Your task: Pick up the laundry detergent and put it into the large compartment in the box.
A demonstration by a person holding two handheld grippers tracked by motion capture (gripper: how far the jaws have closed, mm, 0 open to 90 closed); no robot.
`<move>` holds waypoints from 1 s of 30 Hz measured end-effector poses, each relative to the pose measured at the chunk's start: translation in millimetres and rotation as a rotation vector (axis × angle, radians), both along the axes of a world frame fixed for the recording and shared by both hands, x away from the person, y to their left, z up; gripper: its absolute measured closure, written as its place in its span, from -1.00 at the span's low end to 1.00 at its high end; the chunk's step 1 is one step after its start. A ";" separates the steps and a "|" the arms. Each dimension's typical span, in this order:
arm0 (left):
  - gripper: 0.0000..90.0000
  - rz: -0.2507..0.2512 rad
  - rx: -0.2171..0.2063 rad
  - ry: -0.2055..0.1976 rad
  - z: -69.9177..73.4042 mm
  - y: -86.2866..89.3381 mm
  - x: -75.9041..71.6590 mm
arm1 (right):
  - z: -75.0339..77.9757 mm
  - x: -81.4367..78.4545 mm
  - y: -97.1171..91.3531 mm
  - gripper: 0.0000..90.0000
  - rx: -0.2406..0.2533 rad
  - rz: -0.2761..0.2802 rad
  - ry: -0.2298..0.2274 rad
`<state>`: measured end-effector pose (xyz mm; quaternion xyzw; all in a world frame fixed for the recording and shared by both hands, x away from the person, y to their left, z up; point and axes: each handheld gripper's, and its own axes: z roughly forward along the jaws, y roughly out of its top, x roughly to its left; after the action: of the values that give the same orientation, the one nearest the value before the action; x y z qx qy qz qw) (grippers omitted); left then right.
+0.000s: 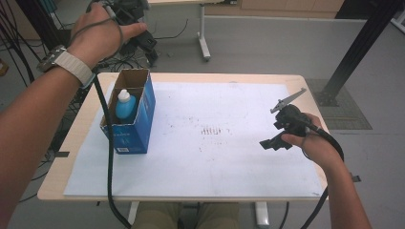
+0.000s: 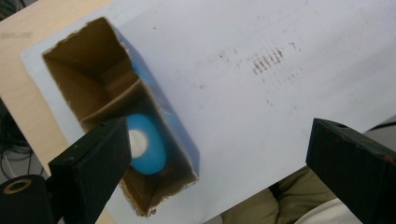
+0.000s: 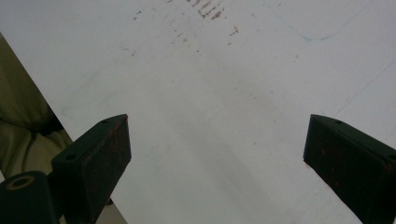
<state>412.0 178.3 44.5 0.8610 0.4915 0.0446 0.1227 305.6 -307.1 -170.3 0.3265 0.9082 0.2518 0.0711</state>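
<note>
1. The table carries a white sheet over most of its top, with faint brown smudges near the sheet's middle.
2. A blue cardboard box stands open-topped near the table's left edge, toward the far left corner of the sheet, split inside by a cardboard divider.
3. The left gripper is held high beyond the table's far left corner, above the box; its jaws are spread wide with nothing between them.
4. The right gripper hovers near the table's right edge over bare sheet, jaws released and empty.
5. A blue bottle with a white cap stands upright in the box's nearer compartment, apart from both grippers.
</note>
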 end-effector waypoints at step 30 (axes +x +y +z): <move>-0.83 -0.560 0.038 0.078 -51.5 -63.8 23.0 | 4.7 -3.3 -4.2 -0.83 0.006 -0.020 -0.011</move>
<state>435.0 114.5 -7.0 0.9666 0.2378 -0.0150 0.0949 302.3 -311.3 -165.6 0.3344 0.9038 0.2556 0.0778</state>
